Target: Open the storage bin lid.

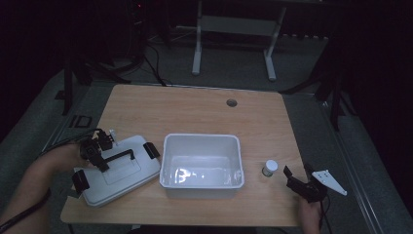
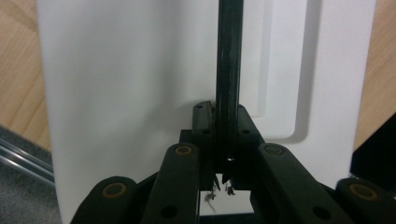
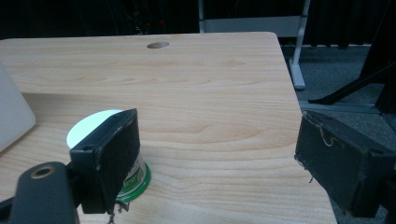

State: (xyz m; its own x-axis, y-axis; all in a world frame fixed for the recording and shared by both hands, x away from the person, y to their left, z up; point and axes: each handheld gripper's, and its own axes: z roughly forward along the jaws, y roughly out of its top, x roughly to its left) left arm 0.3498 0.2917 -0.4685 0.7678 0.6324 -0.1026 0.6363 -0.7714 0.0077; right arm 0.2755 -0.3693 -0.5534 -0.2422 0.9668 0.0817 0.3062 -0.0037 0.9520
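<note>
Lid handle [image 2: 229, 70] is pinched tight between the left gripper [image 2: 227, 140] jaws, with the white lid [image 1: 119, 170] lying flat on the table [image 1: 195, 109] just left of the white bin [image 1: 202, 161]. Right gripper [image 3: 215, 158] is spread wide — a small white-capped jar [image 1: 270, 168] is seen just beside its left jaw.

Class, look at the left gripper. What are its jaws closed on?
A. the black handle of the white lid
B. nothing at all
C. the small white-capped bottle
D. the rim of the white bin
A: in the left gripper view the left gripper is clamped on the thin black handle that runs across the white lid.
</note>
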